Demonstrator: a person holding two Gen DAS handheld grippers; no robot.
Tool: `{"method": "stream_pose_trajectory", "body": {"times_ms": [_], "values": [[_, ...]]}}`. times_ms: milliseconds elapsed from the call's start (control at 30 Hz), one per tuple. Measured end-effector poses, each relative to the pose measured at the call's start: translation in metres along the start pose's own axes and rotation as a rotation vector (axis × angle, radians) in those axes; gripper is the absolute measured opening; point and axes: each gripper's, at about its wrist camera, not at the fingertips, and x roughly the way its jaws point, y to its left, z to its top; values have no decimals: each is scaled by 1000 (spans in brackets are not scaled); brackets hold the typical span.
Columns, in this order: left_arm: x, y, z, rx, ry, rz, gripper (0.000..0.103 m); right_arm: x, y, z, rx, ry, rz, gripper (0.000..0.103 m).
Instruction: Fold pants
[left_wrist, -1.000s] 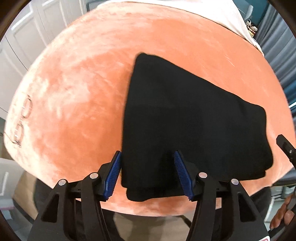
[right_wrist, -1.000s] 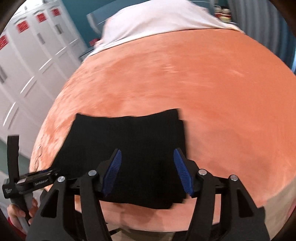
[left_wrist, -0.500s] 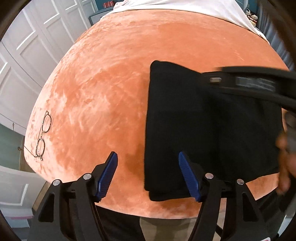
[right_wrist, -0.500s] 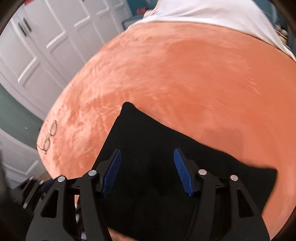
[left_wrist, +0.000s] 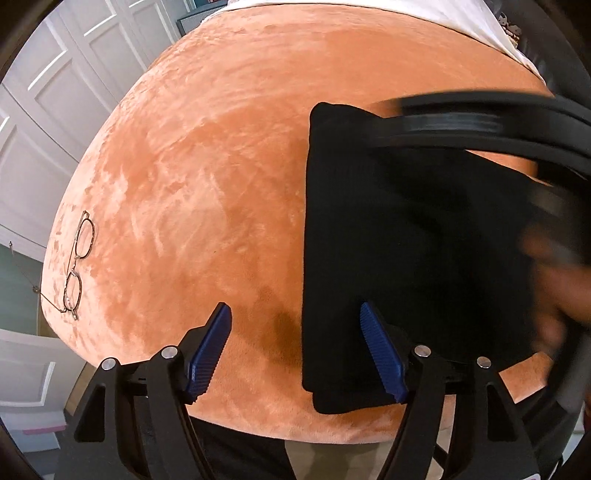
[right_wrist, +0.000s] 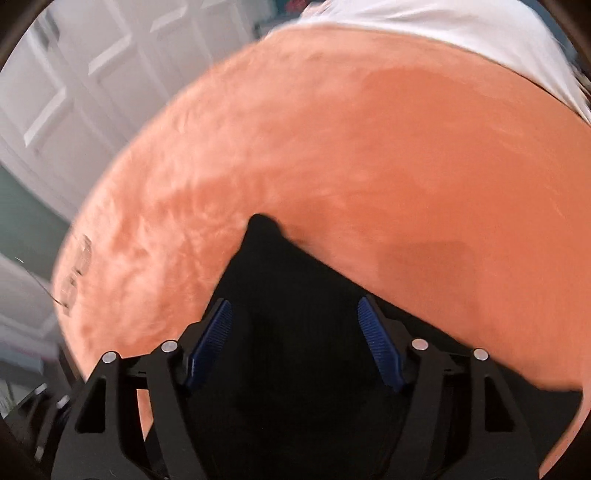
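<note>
The black pants (left_wrist: 406, 240) lie folded into a flat rectangle on the orange velvet bed cover (left_wrist: 221, 166). My left gripper (left_wrist: 293, 310) hovers over their near left edge, jaws opening. One pad is over the orange cover and the other over the cloth, and neither presses on it. In the blurred right wrist view, my right gripper (right_wrist: 294, 302) is above the pants (right_wrist: 280, 266) near their far left corner. Its jaws are opening too, with only flat cloth below them. The right tool's black frame (left_wrist: 480, 122) crosses the upper right of the left wrist view.
A pair of glasses (left_wrist: 75, 266) lies on the cover near its left edge. A white sheet (left_wrist: 461, 14) covers the far end of the bed. White cabinet doors (left_wrist: 55, 92) stand to the left. A blurred hand (left_wrist: 554, 280) shows at the right.
The right gripper swung left across the pants, from their right end to their far left corner. The left gripper shifted left to straddle the pants' edge. Both jaws widened.
</note>
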Motion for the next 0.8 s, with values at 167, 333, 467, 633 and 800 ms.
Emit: {"method": "stream_pose_trajectory", "body": {"times_ms": [167,333,467,633,800], "values": [[0,-10,0,32,3,14,72,-34,-92,-47,165,31,-116,69],[-6,-25,0,64,-8,31,73,-46,-140,-53,333,19,-24,24],[-11,-36,-3,72,-8,36,76,-62,-120,-49,209,-39,-121,46],[-14,-51,-7,116,-14,63,77,-62,-175,-59,395,-36,-109,32],[-11,-54,-8,111,-3,71,79,-63,-159,-52,275,-34,-193,36]]}}
